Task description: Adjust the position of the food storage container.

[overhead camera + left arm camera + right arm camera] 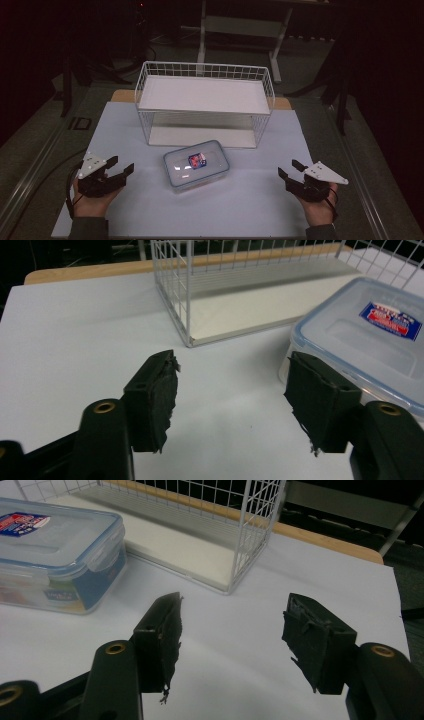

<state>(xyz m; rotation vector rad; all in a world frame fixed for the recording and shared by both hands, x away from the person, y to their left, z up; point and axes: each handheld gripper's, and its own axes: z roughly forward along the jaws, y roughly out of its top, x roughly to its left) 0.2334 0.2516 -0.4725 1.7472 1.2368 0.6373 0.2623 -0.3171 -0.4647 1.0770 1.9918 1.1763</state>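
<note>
Two wide-open, empty claws, left claw and right claw, flank the box.

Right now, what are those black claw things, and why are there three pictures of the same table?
Those are two-jaw tongs, and a person holds one in each hand. The high view looks down from above: the left tongs sit at the left, the right tongs at the right. The other two pictures come from little cameras riding on each pair of tongs, looking out along their black jaws. That is why the same table appears three times.

On the pale white table sheet lies a clear plastic food box with a blue-edged lid and a red and blue label. Behind it stands a white wire rack with two flat white shelves.

Both tongs are open and hold nothing; the box lies between them, untouched.
</note>
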